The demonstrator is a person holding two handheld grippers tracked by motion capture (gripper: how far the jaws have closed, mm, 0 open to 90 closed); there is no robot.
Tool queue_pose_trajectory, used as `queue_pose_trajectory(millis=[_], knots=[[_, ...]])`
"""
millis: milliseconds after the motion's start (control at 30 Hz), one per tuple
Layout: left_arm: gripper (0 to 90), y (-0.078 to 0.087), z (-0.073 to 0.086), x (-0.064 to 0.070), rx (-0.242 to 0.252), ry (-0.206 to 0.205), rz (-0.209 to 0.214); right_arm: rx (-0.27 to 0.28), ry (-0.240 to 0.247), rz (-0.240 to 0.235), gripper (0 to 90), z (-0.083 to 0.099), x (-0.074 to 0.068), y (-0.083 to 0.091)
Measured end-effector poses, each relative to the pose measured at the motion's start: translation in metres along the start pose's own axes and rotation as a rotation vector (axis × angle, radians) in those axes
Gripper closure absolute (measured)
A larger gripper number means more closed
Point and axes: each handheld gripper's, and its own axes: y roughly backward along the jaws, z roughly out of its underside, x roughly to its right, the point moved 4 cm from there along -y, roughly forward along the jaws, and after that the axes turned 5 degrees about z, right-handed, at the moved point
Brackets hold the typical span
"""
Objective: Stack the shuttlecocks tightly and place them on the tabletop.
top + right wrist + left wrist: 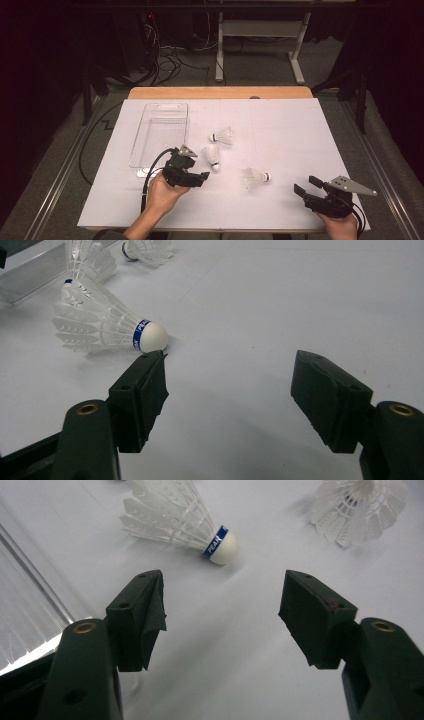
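My left tool (222, 612), spread wide, faces a shuttlecock (185, 522) lying at 12 o'clock on the bench (240, 680). Feather-light, its skirt crushes easily; I'd pinch the firm cork tip.

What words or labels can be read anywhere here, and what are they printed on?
"PEAK": white letters on the blue band around the cork of the white feather shuttlecock ahead of the left gripper.
A similar blue band on the shuttlecock near the right gripper: lettering partly turned away, unreadable.
Nothing else carries text.
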Motion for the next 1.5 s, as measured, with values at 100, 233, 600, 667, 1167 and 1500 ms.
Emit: queue_pose_trajectory(millis=[100,233,600,667,1167,1500], knots=[[35.0,0.000,0.003,0.002,-0.003,-0.014,-0.013,0.001,0.000,0.001,31.1,0.000,0.000,0.000],[34.9,0.000,0.007,0.004,-0.009,-0.014,-0.009,0.000,0.000,0.001,31.1,0.000,0.000,0.000],[35.2,0.003,0.017,0.005,-0.007,-0.014,-0.006,0.001,-0.001,0.002,31.1,0.000,0.000,0.000],[35.2,0.005,0.019,0.005,-0.006,-0.014,-0.006,0.001,-0.001,0.002,31.1,0.000,0.000,0.000],[35.2,0.015,0.040,0.003,0.019,0.001,-0.010,0.000,-0.002,0.004,31.1,0.000,0.000,0.000],[35.2,0.021,0.049,0.000,0.043,0.013,-0.024,0.000,-0.001,0.004,31.1,0.000,0.000,0.000]])
